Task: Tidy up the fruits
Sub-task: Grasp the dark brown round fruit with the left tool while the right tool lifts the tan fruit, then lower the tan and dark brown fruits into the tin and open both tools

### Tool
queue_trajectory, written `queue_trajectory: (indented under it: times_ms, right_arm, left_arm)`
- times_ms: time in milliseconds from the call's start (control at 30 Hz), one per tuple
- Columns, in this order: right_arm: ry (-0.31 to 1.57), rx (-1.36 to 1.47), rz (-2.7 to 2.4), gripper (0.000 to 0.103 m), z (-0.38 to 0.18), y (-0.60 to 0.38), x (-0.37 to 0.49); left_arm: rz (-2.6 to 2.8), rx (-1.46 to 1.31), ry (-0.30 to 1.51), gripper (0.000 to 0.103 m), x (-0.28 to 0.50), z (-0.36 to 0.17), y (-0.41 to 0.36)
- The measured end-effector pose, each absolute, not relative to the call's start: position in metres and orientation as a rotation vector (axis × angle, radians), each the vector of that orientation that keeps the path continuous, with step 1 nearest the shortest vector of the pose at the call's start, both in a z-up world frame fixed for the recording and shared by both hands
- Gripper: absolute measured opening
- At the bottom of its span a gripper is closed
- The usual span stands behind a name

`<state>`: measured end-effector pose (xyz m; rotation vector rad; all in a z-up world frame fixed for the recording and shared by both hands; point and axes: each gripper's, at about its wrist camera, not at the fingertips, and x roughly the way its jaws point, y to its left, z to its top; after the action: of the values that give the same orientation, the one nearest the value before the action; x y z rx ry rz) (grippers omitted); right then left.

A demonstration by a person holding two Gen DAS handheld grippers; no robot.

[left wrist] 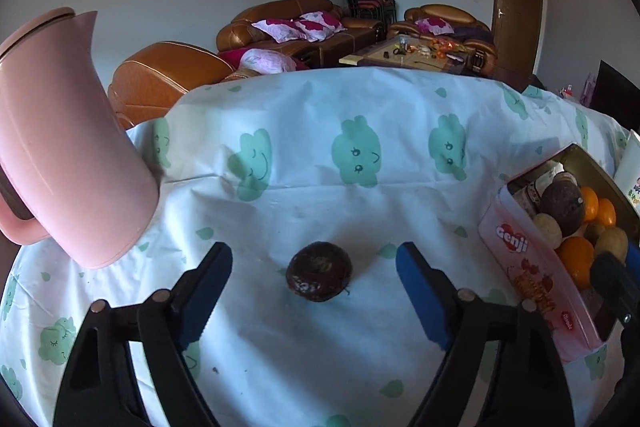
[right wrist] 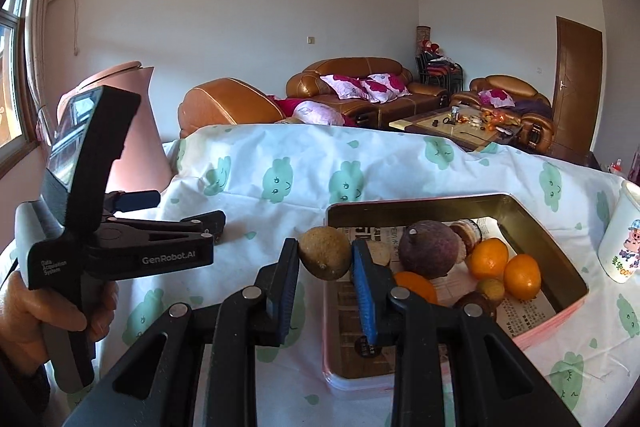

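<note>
A dark brown round fruit (left wrist: 319, 277) lies on the cloth between the fingers of my left gripper (left wrist: 314, 255), which is open; its blue pads stand clear of the fruit on both sides. My right gripper (right wrist: 325, 251) is shut on a brownish-green oval fruit (right wrist: 325, 261), held over the left rim of the pink tin (right wrist: 540, 223). Inside the tin lie a purple fruit (right wrist: 430, 249), oranges (right wrist: 488, 259) and several smaller fruits. The tin (left wrist: 508, 231) is at the right edge of the left wrist view.
A tall pink jug (left wrist: 68, 147) stands at the table's left. A white printed cup (right wrist: 624, 235) stands right of the tin. The table wears a white cloth with green prints (left wrist: 360, 99). A hand (right wrist: 24, 311) holds the left gripper. Sofas are behind.
</note>
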<state>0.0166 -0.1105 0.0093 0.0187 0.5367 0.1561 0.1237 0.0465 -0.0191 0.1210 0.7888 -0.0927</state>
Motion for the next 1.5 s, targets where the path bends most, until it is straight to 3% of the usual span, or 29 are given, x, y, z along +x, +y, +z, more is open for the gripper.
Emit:
queue_trajectory:
  times_ms: [133,300,500,1067,1500]
  right_arm:
    - [0.552,0.045,0.167,0.029,0.007,-0.116,0.02]
    - [0.569,0.048,0.189,0.029,0.005,-0.114,0.022]
    - [0.57,0.041,0.187,0.029,0.003,-0.111,0.022]
    - [0.434,-0.035,0.118,0.029,0.015,-0.107,0.004]
    - [0.438,-0.032,0.117,0.029,0.016,-0.117,-0.006]
  left_arm:
    - [-0.073,0.101,0.881,0.07,0.143,-0.036,0.042]
    - [-0.082,0.07,0.911,0.066,0.148,-0.046,0.043]
    - [-0.147,0.066,0.902,0.041,0.145,-0.044,0.037]
    - [-0.009,0.07,0.648,0.041,0.086,-0.009,0.033]
    - [-0.02,0.04,0.614,0.041,0.047,-0.005,0.016]
